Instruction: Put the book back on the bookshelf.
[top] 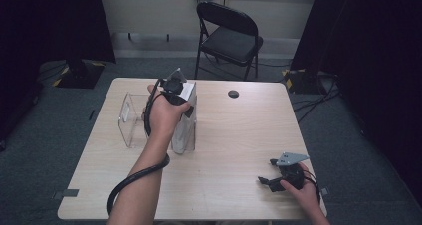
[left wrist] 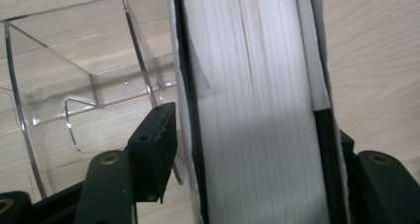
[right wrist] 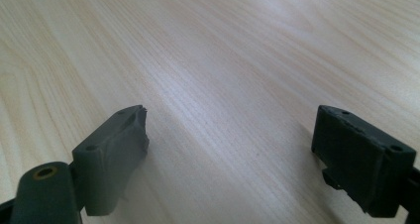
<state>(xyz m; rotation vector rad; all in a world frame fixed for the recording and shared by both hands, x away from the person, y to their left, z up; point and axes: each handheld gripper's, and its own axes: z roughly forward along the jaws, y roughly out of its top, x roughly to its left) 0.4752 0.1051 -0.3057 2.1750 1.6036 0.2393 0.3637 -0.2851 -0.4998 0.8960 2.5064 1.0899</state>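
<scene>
Left gripper [left wrist: 252, 149] jaws straddle the thick white-paged, dark-covered upright book [left wrist: 252, 85], contact uncertain, clear acrylic holder [left wrist: 74, 85] beside; right gripper [right wrist: 233, 154] jaws apart, empty.

Left hand-held gripper [top: 175, 88] atop upright book [top: 184, 130] beside clear holder [top: 132, 120]; right hand-held gripper [top: 271, 177] low over table [top: 239, 135].
</scene>
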